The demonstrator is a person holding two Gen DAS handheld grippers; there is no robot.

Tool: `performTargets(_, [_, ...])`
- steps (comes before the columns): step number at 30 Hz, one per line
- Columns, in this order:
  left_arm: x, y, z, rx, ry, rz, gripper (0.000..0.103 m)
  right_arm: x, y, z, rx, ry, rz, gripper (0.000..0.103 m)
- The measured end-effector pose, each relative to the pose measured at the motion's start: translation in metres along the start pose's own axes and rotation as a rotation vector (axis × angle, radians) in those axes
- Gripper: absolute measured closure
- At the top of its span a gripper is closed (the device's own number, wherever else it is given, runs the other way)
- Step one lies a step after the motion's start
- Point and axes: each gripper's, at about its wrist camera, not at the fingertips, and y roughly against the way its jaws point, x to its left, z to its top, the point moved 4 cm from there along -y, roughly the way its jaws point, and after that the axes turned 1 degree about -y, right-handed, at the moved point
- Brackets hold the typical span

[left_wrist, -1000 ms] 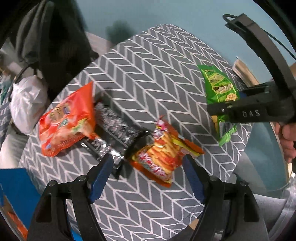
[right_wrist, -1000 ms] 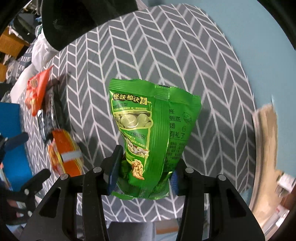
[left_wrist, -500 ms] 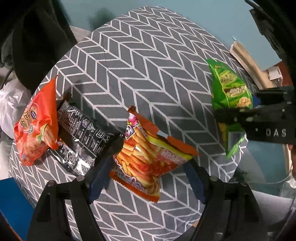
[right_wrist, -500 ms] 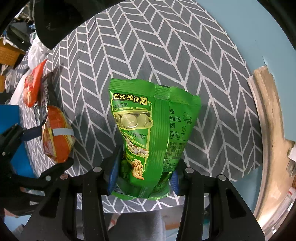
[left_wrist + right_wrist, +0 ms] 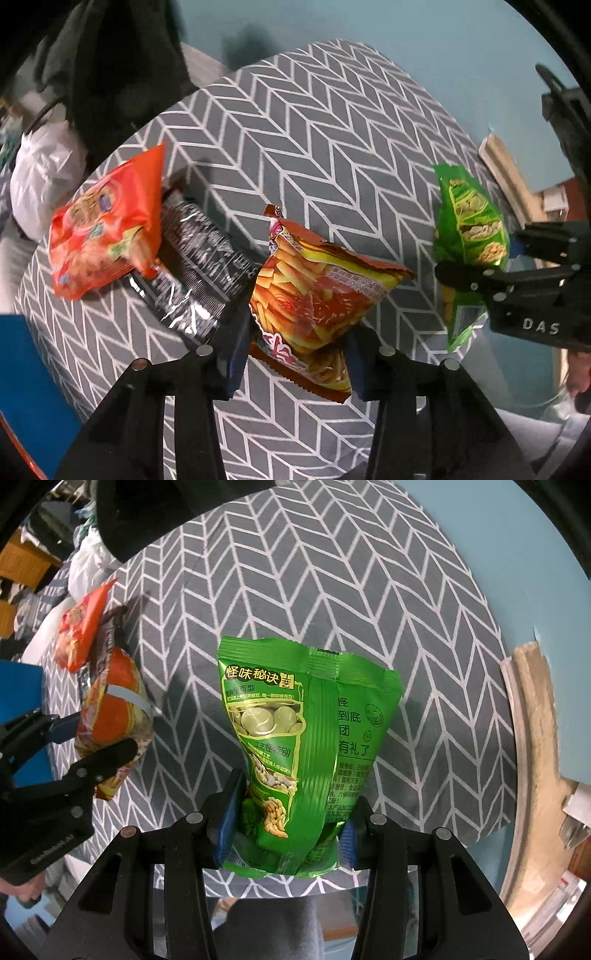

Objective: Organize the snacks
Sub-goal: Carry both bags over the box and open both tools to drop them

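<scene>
My left gripper (image 5: 295, 354) is shut on a red-orange fries snack bag (image 5: 317, 295) and holds it above the round table with the grey chevron cloth (image 5: 314, 129). My right gripper (image 5: 286, 834) is shut on a green nut snack bag (image 5: 306, 738), held upright above the table's near edge. The green bag also shows in the left wrist view (image 5: 469, 236), and the fries bag in the right wrist view (image 5: 114, 720). An orange snack bag (image 5: 107, 221) and a black snack bag (image 5: 195, 262) lie side by side on the table's left.
A blue box (image 5: 26, 376) stands at the left beside the table. A white plastic bag (image 5: 40, 177) and a dark chair or coat (image 5: 122, 66) are behind the table. A wooden board (image 5: 535, 738) lies on the teal floor at the right.
My left gripper closed on the fries bag and lifted it off the table. My right gripper kept hold of the green bag with little movement.
</scene>
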Motion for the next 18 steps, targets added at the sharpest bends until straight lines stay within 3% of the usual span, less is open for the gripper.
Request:
performTargets(9, [0.019, 0.045, -0.015, -0.058, 0.099, -0.022, 0.058, 0.032, 0.021, 0.014, -0.021, 0.080, -0.006, 0.058])
performTargets(18, [0.046, 0.101, -0.039, -0.116, 0.169, 0.009, 0.058, 0.072, 0.049, 0.028, -0.056, 0.184, -0.002, 0.058])
